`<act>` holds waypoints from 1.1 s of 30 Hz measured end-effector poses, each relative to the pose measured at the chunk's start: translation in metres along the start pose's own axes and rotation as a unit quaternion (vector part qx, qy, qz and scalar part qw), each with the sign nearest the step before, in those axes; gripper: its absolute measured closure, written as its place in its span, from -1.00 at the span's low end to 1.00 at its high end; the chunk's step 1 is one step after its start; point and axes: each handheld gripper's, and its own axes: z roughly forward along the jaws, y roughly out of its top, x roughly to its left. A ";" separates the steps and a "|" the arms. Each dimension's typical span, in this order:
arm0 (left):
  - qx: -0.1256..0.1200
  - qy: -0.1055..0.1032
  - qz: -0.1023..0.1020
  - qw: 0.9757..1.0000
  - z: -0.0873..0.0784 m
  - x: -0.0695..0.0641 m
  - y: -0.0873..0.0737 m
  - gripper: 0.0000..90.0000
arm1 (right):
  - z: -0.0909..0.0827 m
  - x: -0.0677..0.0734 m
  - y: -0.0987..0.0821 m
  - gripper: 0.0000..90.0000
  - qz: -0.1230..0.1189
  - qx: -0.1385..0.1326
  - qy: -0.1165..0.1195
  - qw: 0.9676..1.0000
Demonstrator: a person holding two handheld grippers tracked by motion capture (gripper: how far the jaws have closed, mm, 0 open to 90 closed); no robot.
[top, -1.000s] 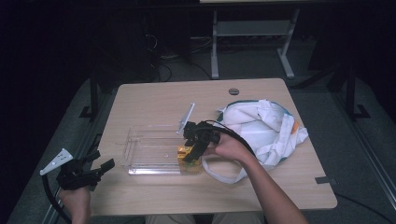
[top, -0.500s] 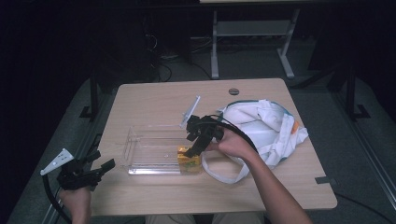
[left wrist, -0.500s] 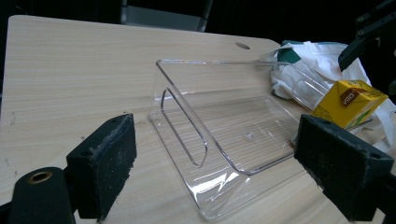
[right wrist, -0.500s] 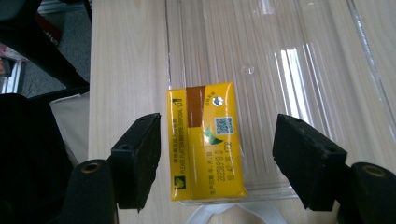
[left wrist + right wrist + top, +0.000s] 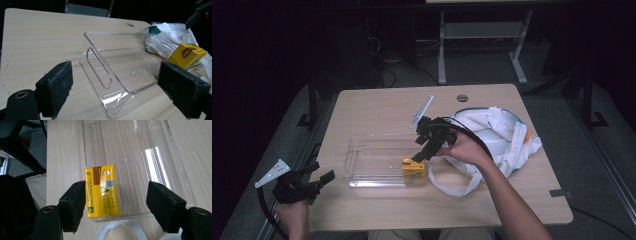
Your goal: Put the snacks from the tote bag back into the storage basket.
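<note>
white cloth bag (image 5: 502, 135), wooden table (image 5: 377, 107)

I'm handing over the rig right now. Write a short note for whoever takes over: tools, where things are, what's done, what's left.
Right tool: open, its jaws have just been opening; it hangs just above the carton, which shows between the jaws, no grip on it.
Left tool: open, holds nothing, off the table's left front corner.
Carton: yellow, stands in the clear tray at the end nearest the bag.
Bag: white, lies to the tray's right, one strap looped past the carton.
Done: carton set in the tray and let go.
Left: probably draw the right tool clear; check the bag for more items, I can't see inside.
</note>
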 end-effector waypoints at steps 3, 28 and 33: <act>0.000 0.000 0.000 1.000 0.000 0.000 0.000 -0.72 | -0.004 -0.002 -0.002 -0.30 0.005 -0.004 -0.002 1.000; -0.002 -0.002 -0.001 1.000 0.001 0.000 0.000 -0.72 | -0.036 -0.011 -0.013 -0.34 0.029 -0.018 -0.032 0.999; -0.001 -0.001 0.000 1.000 0.000 0.000 0.000 -0.72 | -0.041 -0.014 -0.020 -0.34 0.035 -0.020 -0.038 0.998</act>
